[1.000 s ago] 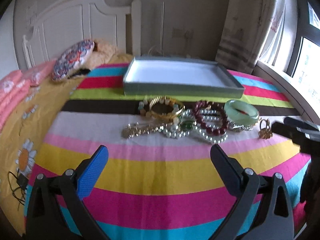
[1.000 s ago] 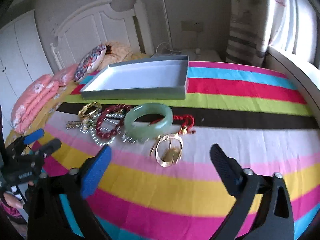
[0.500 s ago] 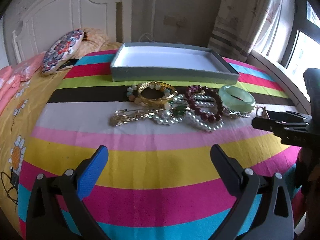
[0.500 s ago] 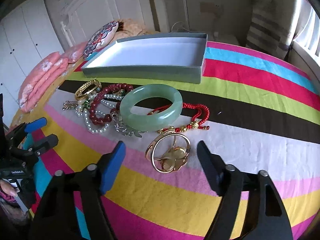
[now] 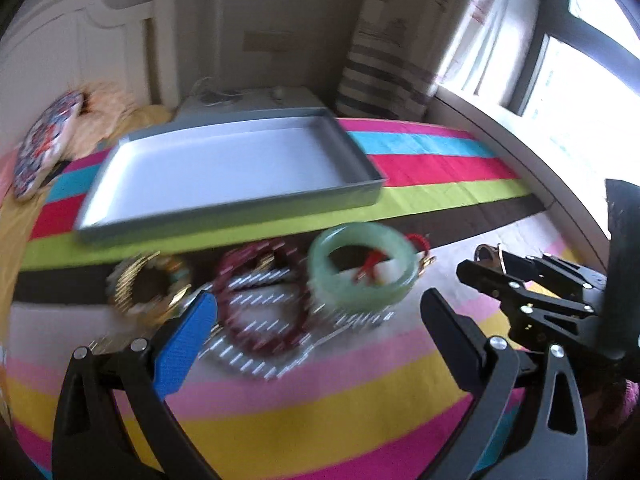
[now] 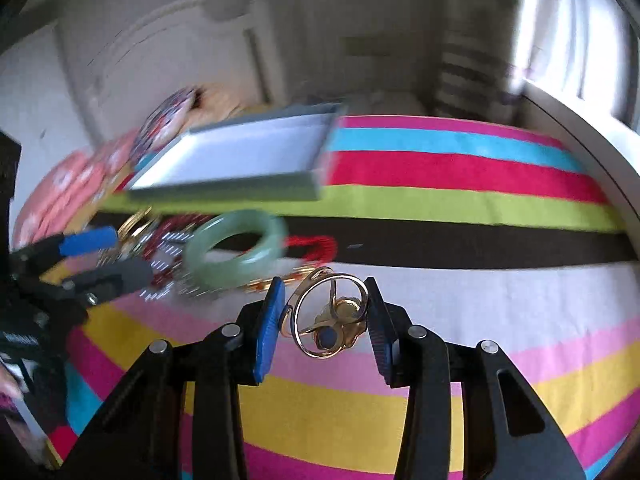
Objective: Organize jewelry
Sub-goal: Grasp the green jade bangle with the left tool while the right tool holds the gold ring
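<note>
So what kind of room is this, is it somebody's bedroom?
Most likely a bedroom. There's a white headboard at the back, a patterned pillow beside it, and the jewelry lies on a striped bedspread near a curtained window.

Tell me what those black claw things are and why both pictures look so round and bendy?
Those claws are two-finger grabbers, and a person holds one in each hand. Each grabber carries a tiny wide-eyed camera looking along its fingers, which bends the picture.

One picture comes from the left gripper. Its fingers are wide apart with nothing held. The other comes from the right gripper. Its jaws are closing around a gold wire ring bangle with a flower ornament, which sits between the pads.

Everything lies on a bed with a bright striped blanket. There is a pale green jade bangle, a dark red bead bracelet, a red cord bracelet, a chunky gold bracelet, some pearl strands, blurred, and an empty grey shallow tray waiting behind them.
</note>
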The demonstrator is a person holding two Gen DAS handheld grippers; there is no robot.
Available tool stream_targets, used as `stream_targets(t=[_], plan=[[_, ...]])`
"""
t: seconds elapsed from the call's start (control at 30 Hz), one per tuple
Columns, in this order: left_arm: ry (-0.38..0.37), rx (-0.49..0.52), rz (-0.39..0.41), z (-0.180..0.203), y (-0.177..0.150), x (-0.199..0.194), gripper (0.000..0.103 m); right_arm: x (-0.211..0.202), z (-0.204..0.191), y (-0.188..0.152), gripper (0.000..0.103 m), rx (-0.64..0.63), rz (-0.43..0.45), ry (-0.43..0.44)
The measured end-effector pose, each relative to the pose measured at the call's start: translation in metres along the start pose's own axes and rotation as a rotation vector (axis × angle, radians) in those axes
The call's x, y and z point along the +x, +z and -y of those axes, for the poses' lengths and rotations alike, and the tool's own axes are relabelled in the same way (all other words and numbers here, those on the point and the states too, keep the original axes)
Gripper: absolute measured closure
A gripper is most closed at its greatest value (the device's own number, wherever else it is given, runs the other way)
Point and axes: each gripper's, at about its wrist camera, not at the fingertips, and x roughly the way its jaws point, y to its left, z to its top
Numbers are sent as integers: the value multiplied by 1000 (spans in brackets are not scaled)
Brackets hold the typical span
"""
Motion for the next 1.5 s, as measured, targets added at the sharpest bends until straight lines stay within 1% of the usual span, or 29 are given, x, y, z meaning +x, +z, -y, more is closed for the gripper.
stream_targets(t=[0.1, 0.17, 0.2, 0.27, 0.4, 0.53, 0.57, 0.6, 0.67, 0.73, 0.77, 0.8, 0.83, 0.87, 0.9, 0.93, 1.0, 1.03, 1.07, 1.1, 1.13, 1.17, 1.3, 1.37, 1.47, 1.5], plan=[[4, 58, -21, 17, 11, 27, 2, 0, 7, 0, 62, 22, -2, -11], [-5, 82, -39, 24, 16, 40, 3, 0, 6, -1, 62, 12, 6, -16], [-12, 85, -41, 27, 18, 44, 4, -1, 6, -1, 62, 13, 10, -35], [-28, 71, -49, 26, 23, 51, 4, 0, 9, -1, 62, 38, 10, -12], [-44, 66, -81, 25, 23, 62, 4, -1, 5, -3, 62, 25, 18, -24], [-5, 121, -89, 30, 15, 67, 5, -1, 10, -2, 62, 54, 17, -25], [-5, 124, -87, 31, 15, 67, 8, 0, 10, -3, 62, 60, 11, -27], [-3, 125, -82, 30, 15, 65, 13, 1, 11, -2, 62, 62, 9, -30], [-8, 135, -80, 30, 14, 64, 14, 2, 10, -2, 62, 61, 4, -42], [-11, 160, -62, 32, 12, 60, 17, 3, 8, -1, 62, 60, 1, -53], [-11, 184, -30, 37, 12, 54, 27, 3, 8, -1, 62, 61, 0, -58], [4, 198, -16, 40, 11, 51, 30, 3, 8, -1, 62, 63, 1, -60], [3, 208, 3, 42, 10, 47, 39, 3, 9, -1, 62, 63, 1, -62], [-63, 203, -6, 43, 10, 44, 84, 3, 8, -1, 62, 64, 1, -63], [-81, 178, -17, 42, 12, 45, 85, 4, 8, -1, 62, 64, 0, -63], [-66, 159, -17, 39, 14, 45, 86, 3, 8, -1, 62, 64, 1, -64], [-71, 157, -40, 38, 15, 50, 85, 3, 8, -1, 62, 64, 1, -63], [-74, 152, -46, 38, 16, 51, 81, 3, 9, -1, 62, 65, 0, -62], [-73, 132, -60, 34, 16, 54, 62, 3, 9, -1, 62, 65, 1, -62], [-75, 117, -59, 31, 16, 55, 36, 3, 9, -1, 62, 65, 0, -61], [-76, 106, -48, 29, 16, 54, 27, 3, 9, -1, 62, 65, -1, -60], [-71, 98, -32, 25, 17, 52, 22, 3, 9, -1, 62, 64, -2, -58], [-90, 87, -37, 19, 21, 52, 21, 4, 9, -1, 62, 60, -7, -55], [-90, 108, -50, 22, 23, 55, 21, 4, 9, -1, 62, 60, -8, -54], [-116, 127, -74, 23, 25, 61, 21, 5, 9, -1, 62, 62, -9, -53], [-120, 135, -75, 23, 25, 62, 19, 5, 9, -1, 62, 62, -9, -53]])
